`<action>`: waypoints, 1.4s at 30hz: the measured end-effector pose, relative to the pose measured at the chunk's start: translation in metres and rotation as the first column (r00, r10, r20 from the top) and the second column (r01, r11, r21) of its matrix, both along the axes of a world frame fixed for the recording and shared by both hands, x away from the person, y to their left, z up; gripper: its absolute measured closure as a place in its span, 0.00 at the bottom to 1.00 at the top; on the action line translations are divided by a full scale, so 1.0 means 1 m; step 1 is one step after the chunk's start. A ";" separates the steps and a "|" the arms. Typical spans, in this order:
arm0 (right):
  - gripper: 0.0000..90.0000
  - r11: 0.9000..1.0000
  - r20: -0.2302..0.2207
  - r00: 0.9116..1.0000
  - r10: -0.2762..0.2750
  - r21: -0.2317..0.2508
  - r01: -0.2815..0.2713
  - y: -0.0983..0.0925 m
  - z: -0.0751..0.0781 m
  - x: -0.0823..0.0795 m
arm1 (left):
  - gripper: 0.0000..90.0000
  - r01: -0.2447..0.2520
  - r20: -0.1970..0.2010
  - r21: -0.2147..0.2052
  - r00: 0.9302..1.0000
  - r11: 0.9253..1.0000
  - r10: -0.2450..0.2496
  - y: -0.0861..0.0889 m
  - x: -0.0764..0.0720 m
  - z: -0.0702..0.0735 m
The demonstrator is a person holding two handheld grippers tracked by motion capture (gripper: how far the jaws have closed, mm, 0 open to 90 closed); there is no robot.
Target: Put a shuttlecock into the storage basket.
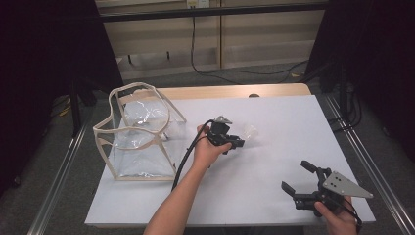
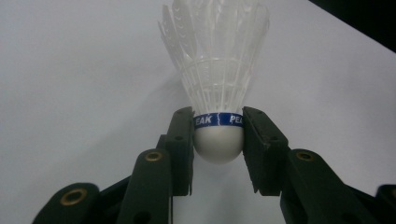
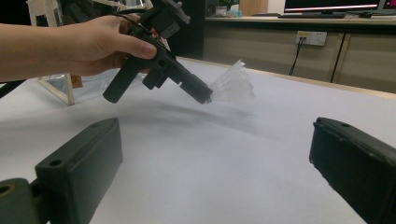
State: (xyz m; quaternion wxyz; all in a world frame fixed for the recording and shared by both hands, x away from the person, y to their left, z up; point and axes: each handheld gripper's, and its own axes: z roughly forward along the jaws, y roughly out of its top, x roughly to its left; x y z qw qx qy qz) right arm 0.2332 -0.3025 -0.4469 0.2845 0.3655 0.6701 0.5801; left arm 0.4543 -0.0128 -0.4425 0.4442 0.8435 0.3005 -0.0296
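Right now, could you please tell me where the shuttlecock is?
The shuttlecock is near the middle of the white table, its cork base between the left gripper jaws, right of the clear bag.

- My right gripper point(image 3: 217, 172): its two black jaws rise from the bottom edge, set wide apart, bare white table point(image 3: 210, 154) between them
- Left hand point(image 3: 100, 44): comes in from the left, wrapped around the left gripper point(image 3: 205, 96), which slants down toward the tabletop
- Shuttlecock point(image 3: 232, 84): white and translucent, at the tip of that gripper, feathers fanning up and away
- Clear bag point(image 3: 70, 86): pale framed edge, behind the hand, partly hidden
- Far wall: wooden panelling with a socket point(image 3: 311, 37)
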 end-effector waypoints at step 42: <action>0.03 1.000 0.005 1.000 -0.001 -0.006 0.002 0.000 0.000 0.000 | 0.73 0.096 -0.104 0.054 0.990 0.994 -0.090 0.041 -0.030 0.024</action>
